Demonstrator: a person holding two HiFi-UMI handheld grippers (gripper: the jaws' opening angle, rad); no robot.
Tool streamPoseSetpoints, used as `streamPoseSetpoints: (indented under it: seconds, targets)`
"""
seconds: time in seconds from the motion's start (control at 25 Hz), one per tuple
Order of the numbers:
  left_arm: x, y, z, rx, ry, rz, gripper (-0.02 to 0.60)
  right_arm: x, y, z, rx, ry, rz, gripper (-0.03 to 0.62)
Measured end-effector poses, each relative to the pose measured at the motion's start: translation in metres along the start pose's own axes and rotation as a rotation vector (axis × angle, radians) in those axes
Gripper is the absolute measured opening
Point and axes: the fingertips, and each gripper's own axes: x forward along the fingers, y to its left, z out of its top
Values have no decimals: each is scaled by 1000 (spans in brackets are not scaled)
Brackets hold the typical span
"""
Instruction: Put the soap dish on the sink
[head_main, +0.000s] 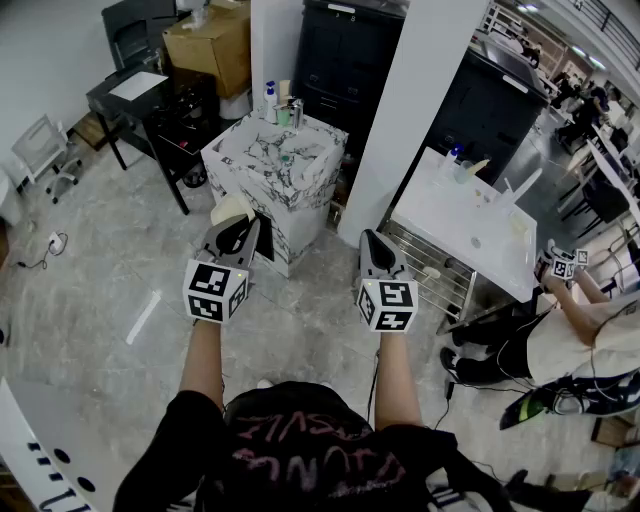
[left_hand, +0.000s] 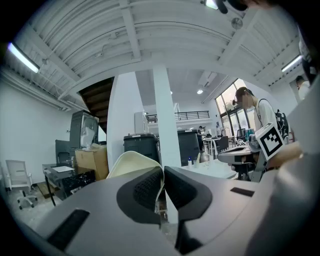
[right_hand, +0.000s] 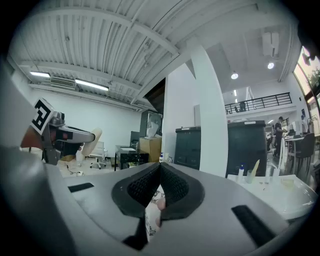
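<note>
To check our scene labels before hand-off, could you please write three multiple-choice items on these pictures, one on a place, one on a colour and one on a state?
1. Where is the soap dish?
A. on the marbled stand
B. between the left gripper's jaws
C. on the floor

2. What colour is the soap dish?
A. red
B. cream
C. dark blue

3. How do the right gripper's jaws stand?
A. wide apart
B. shut on a bottle
C. together, with nothing between them

Answers:
1 B: the left gripper view shows the dish's edge pinched between the jaws.
2 B: it looks pale cream in both the head view and the left gripper view.
3 C: the right gripper view shows the pads meeting with nothing held.
</note>
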Motion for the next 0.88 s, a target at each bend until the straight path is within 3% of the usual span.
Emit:
streamPoseSetpoints:
  seconds: [0.36,0.88]
  targets:
    - [1,1,-6,-2,11,-6,34,3,-4,3,-7,-7,-8,14]
    - [-11,10,-12,13,16,-37,34,8,23,1,4,-7,14,14]
